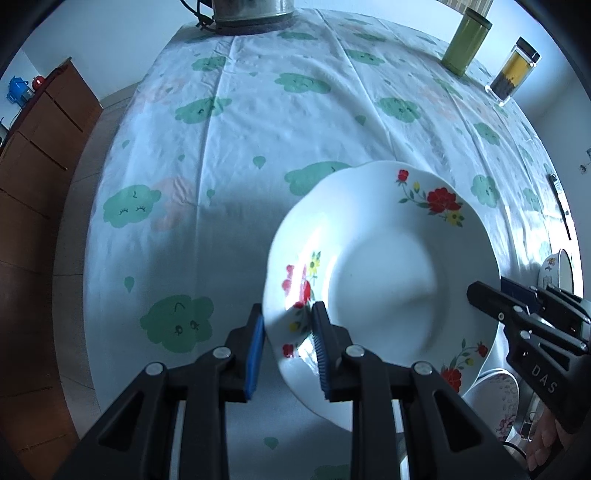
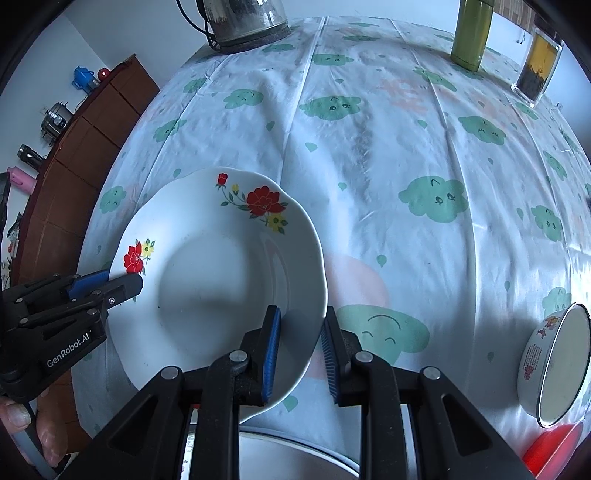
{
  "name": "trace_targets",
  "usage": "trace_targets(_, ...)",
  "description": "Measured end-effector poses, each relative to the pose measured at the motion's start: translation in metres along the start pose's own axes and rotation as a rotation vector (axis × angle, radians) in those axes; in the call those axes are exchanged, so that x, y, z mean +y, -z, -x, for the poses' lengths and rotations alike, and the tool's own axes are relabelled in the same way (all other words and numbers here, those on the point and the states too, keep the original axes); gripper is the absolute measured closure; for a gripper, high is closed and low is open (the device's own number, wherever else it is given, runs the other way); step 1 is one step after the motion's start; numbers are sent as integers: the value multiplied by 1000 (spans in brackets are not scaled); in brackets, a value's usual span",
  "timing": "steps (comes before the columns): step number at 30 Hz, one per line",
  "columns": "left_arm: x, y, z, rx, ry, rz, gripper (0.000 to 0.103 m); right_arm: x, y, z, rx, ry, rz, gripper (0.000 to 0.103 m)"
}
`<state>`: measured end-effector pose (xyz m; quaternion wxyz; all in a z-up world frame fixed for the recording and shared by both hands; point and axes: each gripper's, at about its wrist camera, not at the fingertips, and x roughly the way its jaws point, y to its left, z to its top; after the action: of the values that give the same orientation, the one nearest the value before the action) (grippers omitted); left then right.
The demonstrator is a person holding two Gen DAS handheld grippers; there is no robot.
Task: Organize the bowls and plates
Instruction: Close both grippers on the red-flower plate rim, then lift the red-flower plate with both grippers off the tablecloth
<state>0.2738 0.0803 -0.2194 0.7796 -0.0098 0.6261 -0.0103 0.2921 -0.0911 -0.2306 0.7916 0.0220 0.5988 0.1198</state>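
A white scalloped plate with red and yellow flowers is held over the cloud-print tablecloth. My left gripper is shut on the plate's near-left rim, one blue pad under it and one on top. In the right wrist view the left gripper bites the plate's left edge. My right gripper is shut on the opposite rim and shows in the left wrist view at the plate's right edge. A hand holds each tool.
A floral bowl lies tipped on its side at the right. A patterned dish sits below the plate. At the far edge stand a kettle, a green canister and a clear jar. A wooden cabinet is left.
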Motion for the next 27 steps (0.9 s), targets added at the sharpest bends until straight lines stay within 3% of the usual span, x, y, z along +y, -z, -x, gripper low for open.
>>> trace_targets(27, -10, 20, 36, -36, -6, 11, 80, -1, 24, 38, -32, -23, 4, 79)
